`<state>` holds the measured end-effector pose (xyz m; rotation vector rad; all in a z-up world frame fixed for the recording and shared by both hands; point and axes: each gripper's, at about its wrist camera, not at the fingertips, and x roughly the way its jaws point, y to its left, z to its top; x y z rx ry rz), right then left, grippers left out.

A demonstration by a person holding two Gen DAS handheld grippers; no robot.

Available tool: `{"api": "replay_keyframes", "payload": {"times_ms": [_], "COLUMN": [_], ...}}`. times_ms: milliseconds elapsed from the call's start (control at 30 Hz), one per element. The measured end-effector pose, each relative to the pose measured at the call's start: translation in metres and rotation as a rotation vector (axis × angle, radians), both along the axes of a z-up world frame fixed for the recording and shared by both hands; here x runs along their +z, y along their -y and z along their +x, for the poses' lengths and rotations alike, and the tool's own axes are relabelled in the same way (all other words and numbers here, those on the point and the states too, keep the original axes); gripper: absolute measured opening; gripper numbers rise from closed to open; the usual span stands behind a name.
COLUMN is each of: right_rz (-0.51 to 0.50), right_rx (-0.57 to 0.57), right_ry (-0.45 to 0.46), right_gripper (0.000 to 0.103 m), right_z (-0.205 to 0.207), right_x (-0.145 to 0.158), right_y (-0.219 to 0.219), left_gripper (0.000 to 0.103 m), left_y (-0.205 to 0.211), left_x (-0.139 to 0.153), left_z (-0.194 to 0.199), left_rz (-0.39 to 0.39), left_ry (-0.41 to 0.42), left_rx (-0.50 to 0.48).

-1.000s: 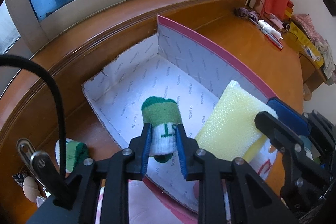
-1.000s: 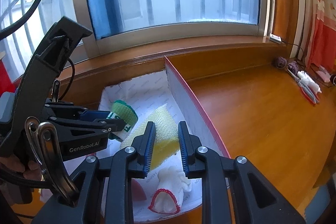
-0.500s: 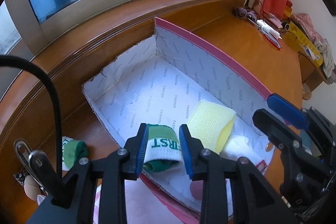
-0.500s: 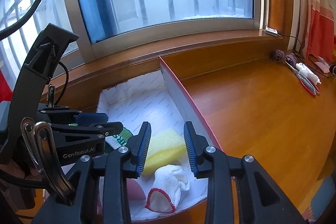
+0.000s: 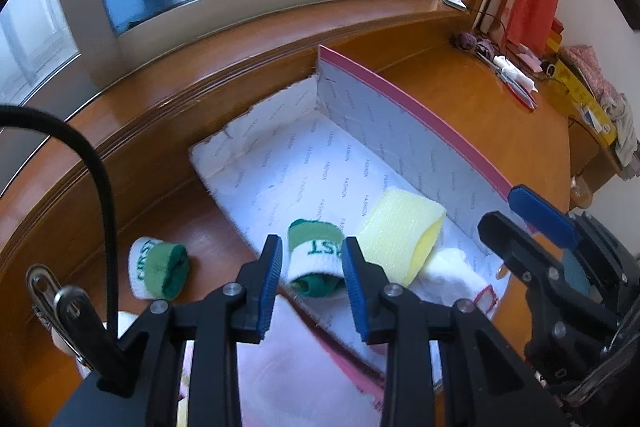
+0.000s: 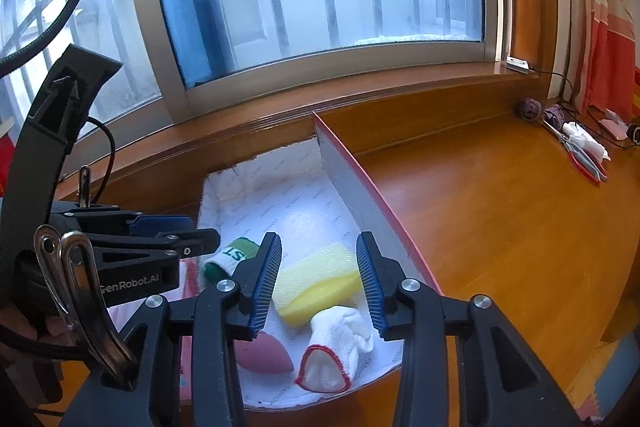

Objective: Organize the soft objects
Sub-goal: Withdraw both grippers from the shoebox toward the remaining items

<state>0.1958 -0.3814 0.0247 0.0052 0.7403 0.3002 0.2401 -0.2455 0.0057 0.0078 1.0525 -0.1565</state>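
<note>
Your left gripper (image 5: pixel 313 279) hangs over the near left edge of the box (image 5: pixel 420 147), pointing down and forward into it. Its jaws stand apart, a clear gap on either side of the green-and-white wristband (image 5: pixel 316 259) that lies on the box floor between the blue pads (image 5: pixel 269 283). From the left wrist view you cannot tell whether either pad touches the band; it appears to rest on the paper lining by itself.

Your right gripper (image 6: pixel 320 281) hovers above the near end of the same box (image 6: pixel 360 183), tilted forward, jaws spread wide and holding nothing. Below the gap between its fingers lies the yellow sponge (image 6: pixel 316 283), with the wristband (image 6: pixel 228 259) to the left of it, close to the tip of the left gripper (image 6: pixel 200 243). Nearer than the sponge sit a white sock (image 6: pixel 336 347) with a red cuff and a pink egg-shaped sponge (image 6: pixel 264 355), both inside the box at its near edge.

In the left wrist view the yellow sponge (image 5: pixel 400 239) lies just right of the wristband and leans over the white sock (image 5: pixel 452 275). A second wristband (image 5: pixel 158 267), also green and white, lies outside the box on the wooden table (image 5: pixel 480 99) to the left. Far to the right are balls of yarn (image 6: pixel 530 109) and pliers (image 6: pixel 580 159).
</note>
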Motion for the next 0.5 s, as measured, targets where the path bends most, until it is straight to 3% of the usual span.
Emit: {"api": "replay_keyframes", "payload": {"times_ms": [500], "right_rz": [0.004], "right_rx": [0.025], "right_ry": [0.006], "right_gripper": [0.041], "right_z": [-0.029], "right_x": [0.012], "right_y": [-0.024], "left_gripper": [0.035], "left_y": [-0.046], "left_x": [0.022], "left_z": [-0.045], "left_rz": [-0.019], "left_ry": [0.041], "left_rx": [0.082]}}
